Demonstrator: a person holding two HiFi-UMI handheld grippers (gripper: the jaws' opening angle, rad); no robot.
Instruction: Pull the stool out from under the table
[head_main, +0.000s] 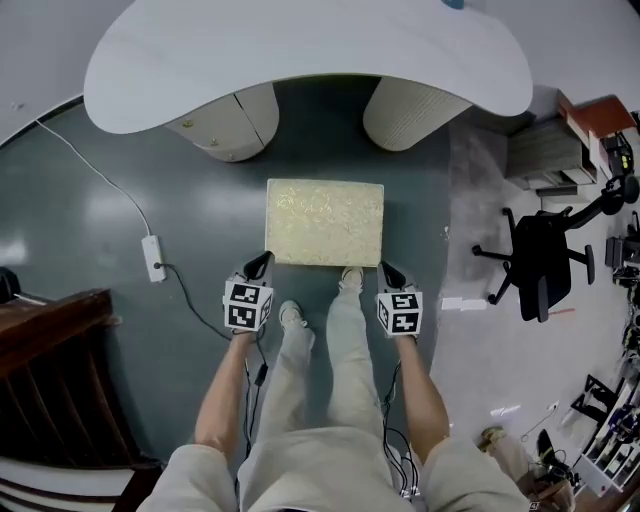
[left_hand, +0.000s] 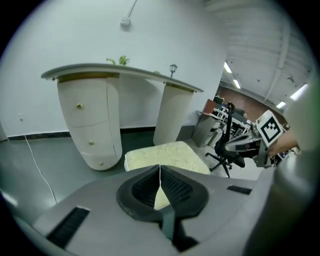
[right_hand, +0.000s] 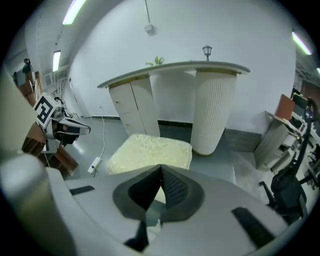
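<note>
- Grey-green floor (head_main: 90, 200) spreads below the white curved bench (head_main: 300, 50).
- We see the cream-topped stool (head_main: 325, 222) standing clear of the bench's edge, in front of its two pedestals (head_main: 415, 115).
- Our left gripper (head_main: 264, 260) and right gripper (head_main: 386, 268) flank the stool's near corners, fingers (left_hand: 175, 187) closed together on nothing.

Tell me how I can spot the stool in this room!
Find the big white curved table. On the dark green floor just in front of it, clear of the tabletop, sits the stool. It is the only low, flat, pale yellow cushioned square; the black office chair to its right has spidery legs and a back.
</note>
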